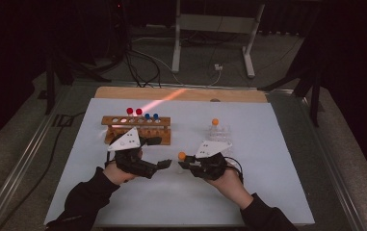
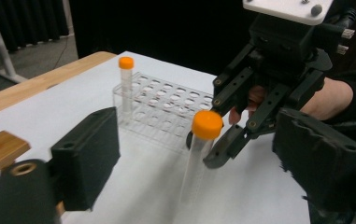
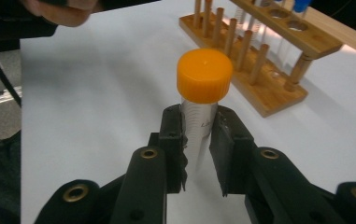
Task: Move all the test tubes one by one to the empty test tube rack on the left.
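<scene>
My right gripper (image 3: 198,140) is shut on a clear tube with an orange cap (image 3: 203,74), pinching it just below the cap and holding it upright over the white mat. In the high view this held tube (image 1: 182,156) sits between the two hands. My left gripper (image 1: 165,164) faces it from the left with its jaws wide apart. In the left gripper view the held tube (image 2: 199,158) stands in the gap between the pads (image 2: 89,154), which do not touch it. The right gripper (image 2: 222,149) grips the tube from behind.
A wooden rack (image 1: 135,127) with red and blue capped tubes stands behind the left hand. A clear plastic rack (image 1: 218,132) holding another orange-capped tube (image 1: 215,121) stands behind the right hand. The white mat (image 1: 277,159) covers the table.
</scene>
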The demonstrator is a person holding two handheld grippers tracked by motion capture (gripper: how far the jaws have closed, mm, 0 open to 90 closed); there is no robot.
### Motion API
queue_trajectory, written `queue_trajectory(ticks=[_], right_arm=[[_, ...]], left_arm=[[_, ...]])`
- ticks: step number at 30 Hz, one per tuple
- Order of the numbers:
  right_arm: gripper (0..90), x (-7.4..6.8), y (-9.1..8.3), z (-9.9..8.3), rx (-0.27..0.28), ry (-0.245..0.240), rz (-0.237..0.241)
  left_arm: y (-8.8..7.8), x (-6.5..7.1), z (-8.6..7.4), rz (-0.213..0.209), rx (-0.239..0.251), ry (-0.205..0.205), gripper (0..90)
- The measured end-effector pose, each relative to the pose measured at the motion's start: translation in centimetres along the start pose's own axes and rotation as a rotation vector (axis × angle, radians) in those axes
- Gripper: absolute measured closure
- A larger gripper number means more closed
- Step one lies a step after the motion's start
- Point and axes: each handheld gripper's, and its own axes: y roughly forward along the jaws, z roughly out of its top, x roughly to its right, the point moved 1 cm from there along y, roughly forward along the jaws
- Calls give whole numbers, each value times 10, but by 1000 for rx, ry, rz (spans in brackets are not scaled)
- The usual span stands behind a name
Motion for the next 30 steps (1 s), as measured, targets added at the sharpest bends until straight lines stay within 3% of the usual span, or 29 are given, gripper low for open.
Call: queue_trajectory(ticks=[11, 20, 30], right_arm=[[749, -5, 4, 1, -8, -4, 23], [749, -6, 5, 2, -12, -4, 29], [749, -8, 6, 2, -15, -6, 34]], left_arm=[[13, 8, -4, -13, -31, 45, 456], [23, 13, -7, 26, -91, 110, 552], [28, 14, -8, 21, -97, 142, 620]])
